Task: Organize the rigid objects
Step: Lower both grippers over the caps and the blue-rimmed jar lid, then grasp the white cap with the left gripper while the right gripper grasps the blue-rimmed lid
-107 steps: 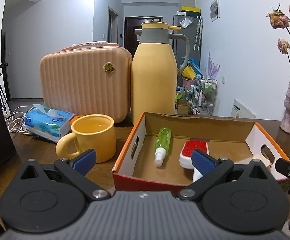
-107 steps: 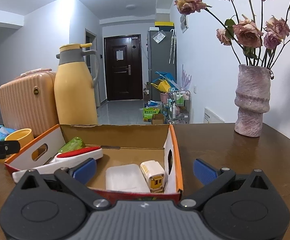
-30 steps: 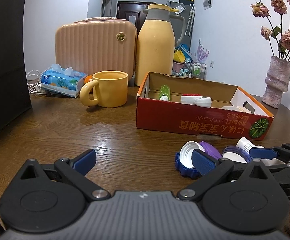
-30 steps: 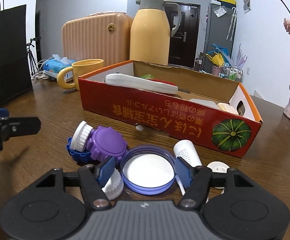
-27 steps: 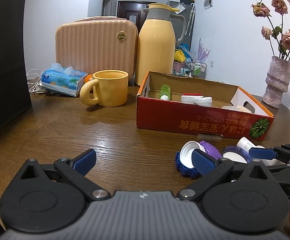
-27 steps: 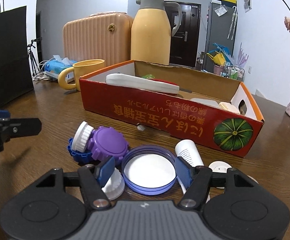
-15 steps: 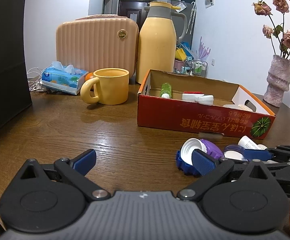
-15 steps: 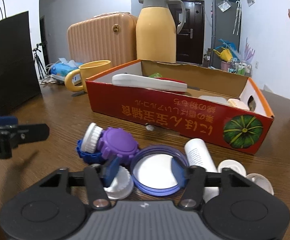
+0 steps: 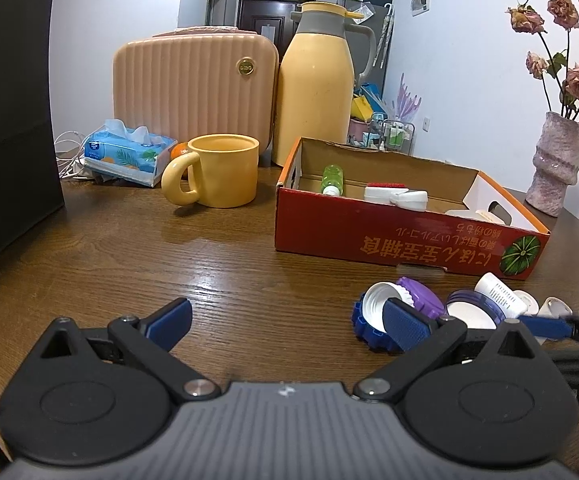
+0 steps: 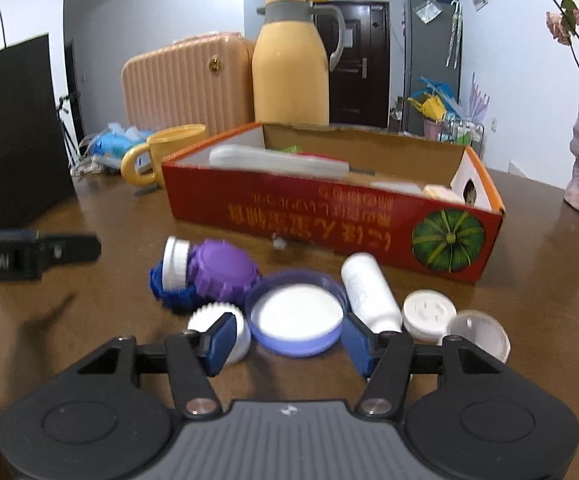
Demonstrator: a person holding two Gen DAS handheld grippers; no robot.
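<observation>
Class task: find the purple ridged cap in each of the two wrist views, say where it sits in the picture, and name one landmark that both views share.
Left wrist view: the purple cap is lower right, just beyond the left gripper's right fingertip.
Right wrist view: purple cap is centre-left, above the right gripper.
Shared landmark: the red box lies behind it.

- Table (image 9: 209, 264): dark wood, grain showing, varnish throwing back glare.
- Box (image 10: 329, 216): printed red cardboard outside, showing raw brown inside (matt).
- Purple lid (image 10: 225, 268), blue-rimmed lid (image 10: 297, 312): smooth plastic, looking slightly glossy.
- Mug (image 9: 225, 170): looking like matt yellow ceramic.
- Vase (image 9: 555, 168): showing a rough, speckled surface.
</observation>
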